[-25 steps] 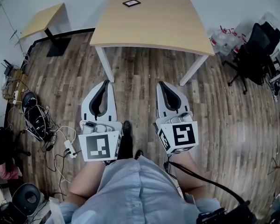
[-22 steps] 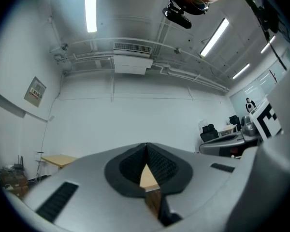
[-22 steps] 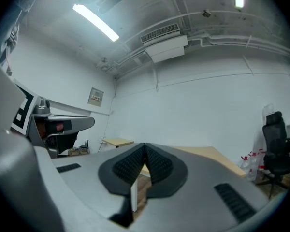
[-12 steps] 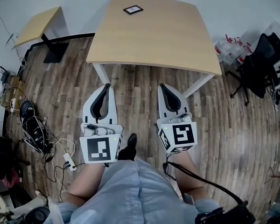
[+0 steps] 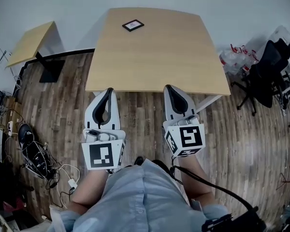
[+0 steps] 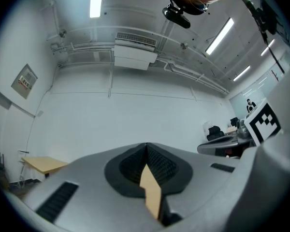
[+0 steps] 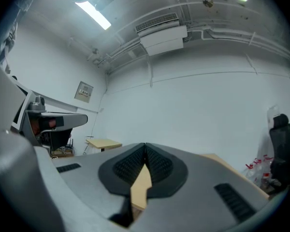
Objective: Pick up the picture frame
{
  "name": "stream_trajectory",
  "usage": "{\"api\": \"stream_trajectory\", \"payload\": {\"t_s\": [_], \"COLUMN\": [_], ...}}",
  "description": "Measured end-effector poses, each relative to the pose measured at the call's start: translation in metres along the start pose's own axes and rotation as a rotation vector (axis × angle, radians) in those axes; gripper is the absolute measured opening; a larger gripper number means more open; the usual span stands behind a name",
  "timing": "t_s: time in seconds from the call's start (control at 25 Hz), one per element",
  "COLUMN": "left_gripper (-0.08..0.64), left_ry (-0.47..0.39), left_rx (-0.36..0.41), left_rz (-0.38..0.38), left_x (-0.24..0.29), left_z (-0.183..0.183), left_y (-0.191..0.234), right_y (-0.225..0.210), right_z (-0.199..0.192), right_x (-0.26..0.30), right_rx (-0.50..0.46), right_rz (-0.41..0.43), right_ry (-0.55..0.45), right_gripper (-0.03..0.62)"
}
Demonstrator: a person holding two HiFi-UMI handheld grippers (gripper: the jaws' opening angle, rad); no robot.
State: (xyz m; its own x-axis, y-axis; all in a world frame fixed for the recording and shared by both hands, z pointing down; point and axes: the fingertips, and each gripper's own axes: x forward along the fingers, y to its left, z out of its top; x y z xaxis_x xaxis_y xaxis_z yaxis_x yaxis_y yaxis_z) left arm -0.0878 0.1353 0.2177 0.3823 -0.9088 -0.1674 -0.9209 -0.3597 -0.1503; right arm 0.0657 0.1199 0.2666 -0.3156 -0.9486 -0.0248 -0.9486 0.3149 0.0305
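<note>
A small dark picture frame (image 5: 133, 25) lies flat near the far left corner of the light wooden table (image 5: 154, 52) in the head view. My left gripper (image 5: 108, 90) and right gripper (image 5: 168, 87) are held side by side, pointing at the table, with their tips over its near edge. Both are far short of the frame. In the left gripper view the left gripper (image 6: 146, 146) is shut with nothing in it. The right gripper (image 7: 145, 145) is likewise shut and empty in its own view. The frame shows in neither gripper view.
A smaller wooden side table (image 5: 31, 38) stands at the left by the white wall. A black office chair (image 5: 267, 64) and plastic bags (image 5: 236, 56) stand to the right of the table. Cables and gear (image 5: 36, 153) lie on the wood floor at the left.
The person has walked toward the table. It and the frame sit lower and nearer in the head view, and both gripper tips have come from over the floor to the table's near edge.
</note>
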Motion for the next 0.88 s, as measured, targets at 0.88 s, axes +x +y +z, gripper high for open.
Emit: {"api": "stream_trajectory", "payload": {"t_s": [0.88], "left_gripper": [0.0], "left_ry": [0.065], "left_rx": [0.048], "left_rz": [0.021], "left_x": [0.167], "left_z": [-0.05], "left_y": [0.014], "right_y": [-0.093], "right_z": [-0.022], "right_x": [0.139], "right_rx": [0.026], "right_rz": [0.031], "right_ry": [0.019], "right_gripper": [0.002]}}
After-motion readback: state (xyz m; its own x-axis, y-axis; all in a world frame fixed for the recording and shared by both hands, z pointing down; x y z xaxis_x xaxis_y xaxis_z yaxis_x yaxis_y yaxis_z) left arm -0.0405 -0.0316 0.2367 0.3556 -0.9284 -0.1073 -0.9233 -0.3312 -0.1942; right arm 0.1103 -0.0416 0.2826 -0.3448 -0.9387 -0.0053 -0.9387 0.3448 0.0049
